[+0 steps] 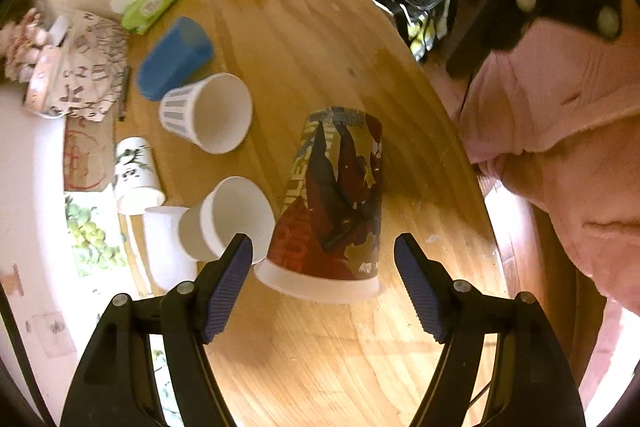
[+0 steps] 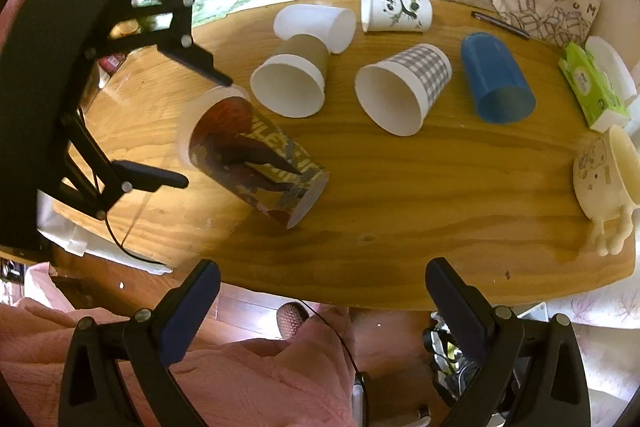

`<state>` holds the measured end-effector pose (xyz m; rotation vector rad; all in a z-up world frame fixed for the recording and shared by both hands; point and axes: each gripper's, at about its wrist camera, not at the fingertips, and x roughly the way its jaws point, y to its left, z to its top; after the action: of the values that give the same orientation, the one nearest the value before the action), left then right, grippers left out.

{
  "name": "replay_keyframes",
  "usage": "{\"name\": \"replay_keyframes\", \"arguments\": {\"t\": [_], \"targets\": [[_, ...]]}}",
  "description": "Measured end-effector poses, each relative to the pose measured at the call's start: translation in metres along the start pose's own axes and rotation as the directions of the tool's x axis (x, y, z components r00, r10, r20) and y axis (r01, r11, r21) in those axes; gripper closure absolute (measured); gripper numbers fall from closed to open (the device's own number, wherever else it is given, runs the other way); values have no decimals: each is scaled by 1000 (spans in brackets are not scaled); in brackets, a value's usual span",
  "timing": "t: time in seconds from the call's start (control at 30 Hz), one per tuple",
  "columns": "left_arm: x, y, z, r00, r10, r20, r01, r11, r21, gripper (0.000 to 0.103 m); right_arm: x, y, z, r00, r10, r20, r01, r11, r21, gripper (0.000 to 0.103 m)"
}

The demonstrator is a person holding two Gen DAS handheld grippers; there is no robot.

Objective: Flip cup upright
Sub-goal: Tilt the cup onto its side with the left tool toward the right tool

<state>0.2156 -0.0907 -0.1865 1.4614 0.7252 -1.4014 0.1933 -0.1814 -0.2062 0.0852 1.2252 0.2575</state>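
A tall paper cup (image 1: 336, 199) with a dark red and blue print lies tilted on the wooden table (image 2: 400, 211); its white rim is nearest my left gripper and its base points away. My left gripper (image 1: 324, 259) straddles the rim end and is shut on it. From the right wrist view the same cup (image 2: 256, 163) shows with the left gripper (image 2: 208, 133) clamped across its mouth. My right gripper (image 2: 322, 287) hangs open over the table's near edge, with nothing between its fingers.
Several other cups lie on their sides behind: a brown-sleeved one (image 2: 292, 83), a checked one (image 2: 404, 91), a blue one (image 2: 496, 79), a panda one (image 2: 396, 9). A cream mug (image 2: 604, 179) and a green tissue box (image 2: 592, 87) sit at the right. A person's pink clothing (image 1: 560, 147) borders the table.
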Motion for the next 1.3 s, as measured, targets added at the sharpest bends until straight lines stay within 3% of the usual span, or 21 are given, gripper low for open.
{"name": "replay_keyframes", "arguments": {"t": [0.1,0.23,0.33,0.43,0.53,0.7,0.87,0.93,0.97,1.03,1.17,1.3], "targets": [[-17,3,-4,998,40,46,-35,995,-94,26,-4,5,-2,1000,-1,22,1,1000,-27,0],[-38,4,-12,988,123,92,-99,968,-232,26,-9,14,-2,999,1,51,2,998,-60,0],[-50,6,-19,973,209,95,-161,916,-368,26,-16,20,-4,996,2,90,5,997,-83,0],[-58,11,-29,967,236,96,-148,827,-542,26,-23,27,-4,991,1,136,13,995,-104,0],[-59,11,-42,967,247,67,-129,697,-705,26,-27,35,-4,983,-5,181,32,989,-143,0],[-53,-4,-62,970,242,16,-107,485,-868,26,-26,46,-1,975,0,222,50,974,-219,0],[-47,-16,-84,968,247,-30,-84,212,-974,26,-18,59,0,971,8,237,68,949,-308,0],[-46,-19,-92,970,243,-30,-61,121,-991,26,-13,64,2,972,15,236,68,938,-341,0],[-46,-21,-98,970,242,-31,-44,49,-998,26,-11,66,3,972,17,235,69,933,-352,0],[-45,-26,-108,970,243,-25,-12,-55,-998,26,-4,70,6,973,22,231,71,919,-388,0],[-44,-35,-121,967,253,-18,34,-200,-979,26,9,76,15,979,22,203,72,894,-443,0],[-43,-41,-133,964,266,-18,65,-302,-951,26,24,82,24,984,18,178,74,867,-492,0]]}}
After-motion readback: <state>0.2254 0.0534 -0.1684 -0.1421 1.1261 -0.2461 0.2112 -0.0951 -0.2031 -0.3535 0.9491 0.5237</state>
